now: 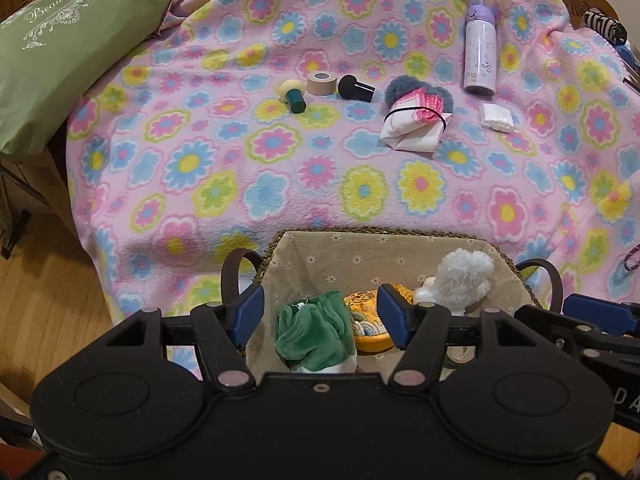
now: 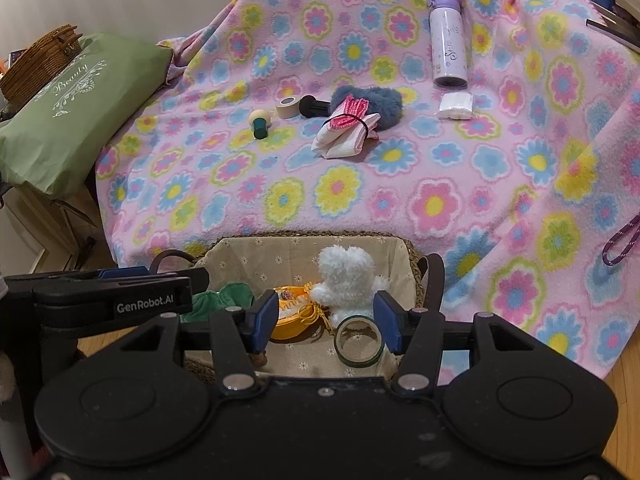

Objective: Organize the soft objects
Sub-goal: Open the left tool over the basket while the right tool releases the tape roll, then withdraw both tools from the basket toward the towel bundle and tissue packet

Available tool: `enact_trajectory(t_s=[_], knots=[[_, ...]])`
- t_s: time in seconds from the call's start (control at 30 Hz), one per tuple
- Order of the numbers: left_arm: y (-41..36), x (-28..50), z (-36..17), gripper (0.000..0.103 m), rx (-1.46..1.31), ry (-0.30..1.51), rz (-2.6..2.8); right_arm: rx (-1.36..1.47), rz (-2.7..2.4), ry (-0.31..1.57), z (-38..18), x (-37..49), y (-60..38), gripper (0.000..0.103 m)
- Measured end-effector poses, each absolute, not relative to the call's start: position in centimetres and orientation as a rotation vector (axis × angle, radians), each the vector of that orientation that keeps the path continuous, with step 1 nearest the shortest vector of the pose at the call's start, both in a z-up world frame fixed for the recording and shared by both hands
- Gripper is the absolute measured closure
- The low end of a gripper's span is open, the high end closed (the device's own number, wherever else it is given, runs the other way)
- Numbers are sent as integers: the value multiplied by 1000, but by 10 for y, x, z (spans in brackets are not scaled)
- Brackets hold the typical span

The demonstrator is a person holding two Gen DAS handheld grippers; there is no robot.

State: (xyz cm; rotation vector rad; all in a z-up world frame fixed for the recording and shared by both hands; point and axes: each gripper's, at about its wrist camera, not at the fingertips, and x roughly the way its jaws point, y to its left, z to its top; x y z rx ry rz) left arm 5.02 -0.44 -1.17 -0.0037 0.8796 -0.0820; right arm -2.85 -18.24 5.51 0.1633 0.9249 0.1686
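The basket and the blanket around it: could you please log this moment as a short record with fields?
surface: flowered blanket
basket contents: green plush, white plush, orange case, tape ring
soft items on the blanket: blue fluffy piece, banded cloth bundle, white packet
hard items on the blanket: purple bottle, tape roll
left hand-held gripper: open, above basket
right hand-held gripper: open, above basket

Each camera sits on its own tongs and looks forward and down, very close over the lined basket (image 1: 312, 256). The left view sees the basket from its left side, the right view from its right side. Both also show the flowery blanket (image 2: 400, 184) and the green pillow (image 1: 60, 72) farther off.
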Motion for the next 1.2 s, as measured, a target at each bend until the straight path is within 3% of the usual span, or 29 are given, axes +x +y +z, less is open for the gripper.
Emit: enact_trajectory(t_s=[0.83,1.2], knots=[[-1,48,-8,37,-12,865,-71,159,161,924,54,-30,-183,47],[4,66,1,31,18,846,-53,134,134,881,60,-17,-187,40]])
